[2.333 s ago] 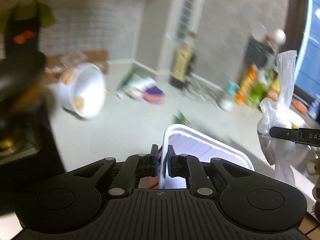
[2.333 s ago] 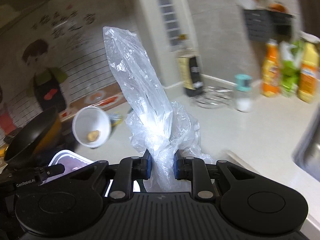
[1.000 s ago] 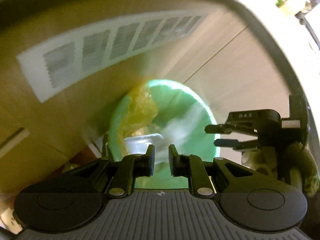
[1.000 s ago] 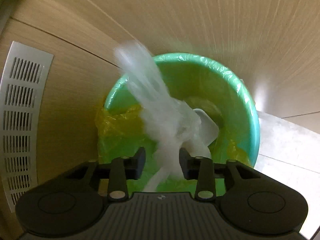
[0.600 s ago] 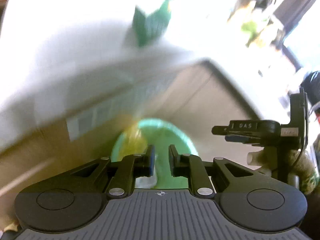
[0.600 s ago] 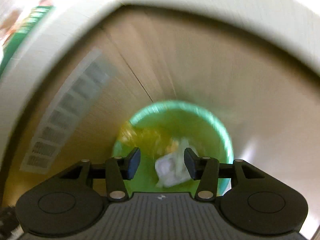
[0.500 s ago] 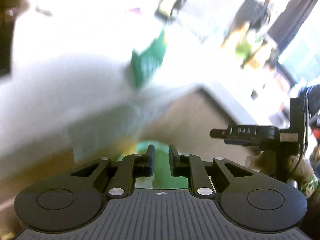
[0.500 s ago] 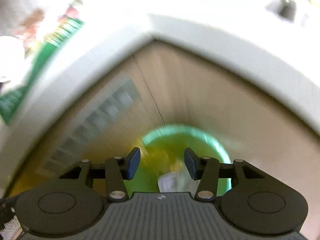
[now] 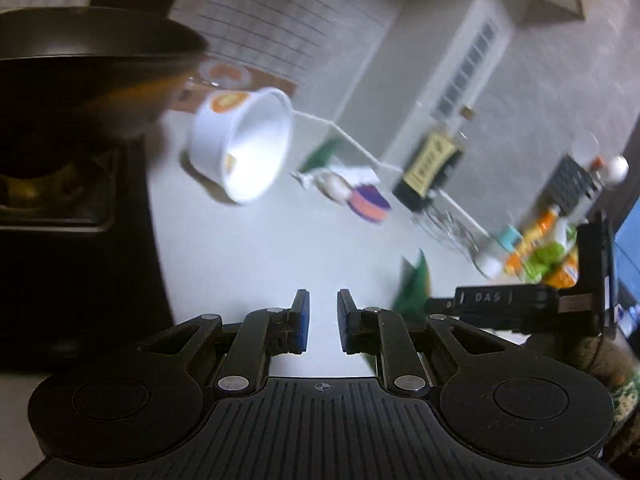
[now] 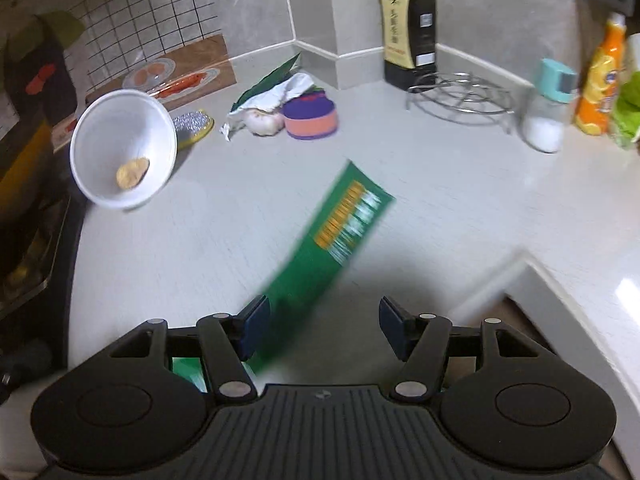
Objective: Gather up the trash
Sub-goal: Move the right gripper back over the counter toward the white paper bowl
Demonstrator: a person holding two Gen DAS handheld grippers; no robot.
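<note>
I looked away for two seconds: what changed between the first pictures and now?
Both tongs let go over the green bin: the left tongs dropped the white tray, the right tongs the plastic bag. Both are back above the counter, empty; the right jaws are opening. The tipped white bowl and green packet stayed put.

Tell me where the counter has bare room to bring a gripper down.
Bare counter lies between the tipped white cup and the green wrapper. A second patch lies right of the wrapper, below the wire rack and salt jar. The back corner is crowded: garlic, purple sponge, dark bottle.
</note>
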